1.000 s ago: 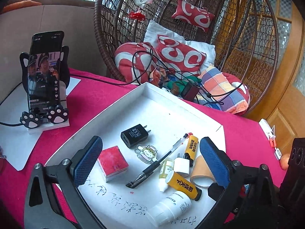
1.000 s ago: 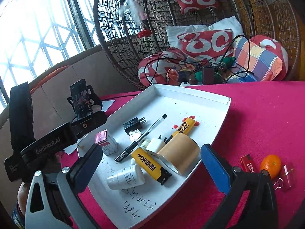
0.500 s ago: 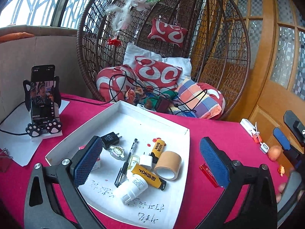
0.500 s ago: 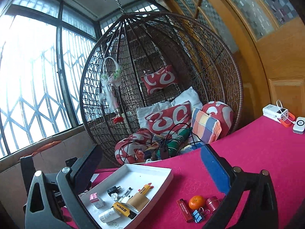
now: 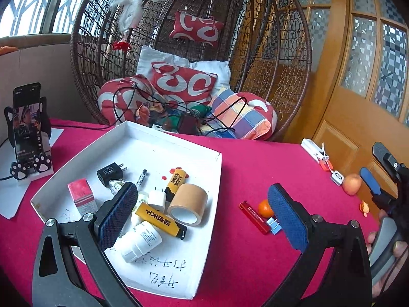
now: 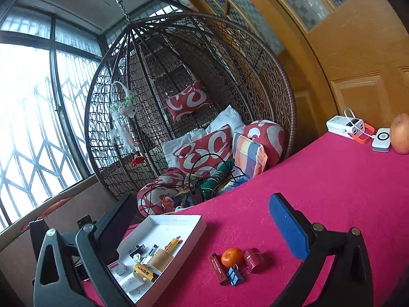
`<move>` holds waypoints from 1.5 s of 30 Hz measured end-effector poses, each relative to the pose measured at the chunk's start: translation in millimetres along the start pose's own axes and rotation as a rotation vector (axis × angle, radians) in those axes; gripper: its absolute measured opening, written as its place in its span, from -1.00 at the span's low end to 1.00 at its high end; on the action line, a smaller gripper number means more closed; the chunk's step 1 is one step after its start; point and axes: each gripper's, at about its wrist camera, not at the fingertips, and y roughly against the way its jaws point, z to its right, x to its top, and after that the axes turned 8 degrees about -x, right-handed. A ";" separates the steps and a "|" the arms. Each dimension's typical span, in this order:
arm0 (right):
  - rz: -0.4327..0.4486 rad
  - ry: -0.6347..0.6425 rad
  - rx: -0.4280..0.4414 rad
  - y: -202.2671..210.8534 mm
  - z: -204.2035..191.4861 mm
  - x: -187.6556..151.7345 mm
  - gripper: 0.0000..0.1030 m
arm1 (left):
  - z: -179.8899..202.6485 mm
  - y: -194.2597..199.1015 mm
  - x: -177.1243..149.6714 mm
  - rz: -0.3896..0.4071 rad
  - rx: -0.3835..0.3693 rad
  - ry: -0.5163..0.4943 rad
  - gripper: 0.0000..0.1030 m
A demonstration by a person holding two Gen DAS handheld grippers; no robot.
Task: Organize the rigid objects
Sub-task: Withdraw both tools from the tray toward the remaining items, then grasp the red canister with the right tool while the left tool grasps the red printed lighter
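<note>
The left tool's finger (image 5: 116, 215) hides part of the pen (image 5: 141, 177) in the tray (image 5: 214, 179). The apple (image 6: 401, 134) at the table's far corner is cut off by the picture's edge.

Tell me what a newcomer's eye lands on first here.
The bright magenta tablecloth fills both views, with the white tray of small items lying on it at the left. Behind the table hangs a big wicker egg chair stuffed with red-and-white cushions.

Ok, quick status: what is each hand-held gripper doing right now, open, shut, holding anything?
Left hand-held gripper: open, holding nothing, above the white tray.
Right hand-held gripper: open, holding nothing, over the red tablecloth.
</note>
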 end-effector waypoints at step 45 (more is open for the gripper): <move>-0.637 0.388 -0.135 -120.5 37.3 -74.8 -0.45 | 70.1 -121.2 -37.9 -0.398 -0.036 -0.079 0.98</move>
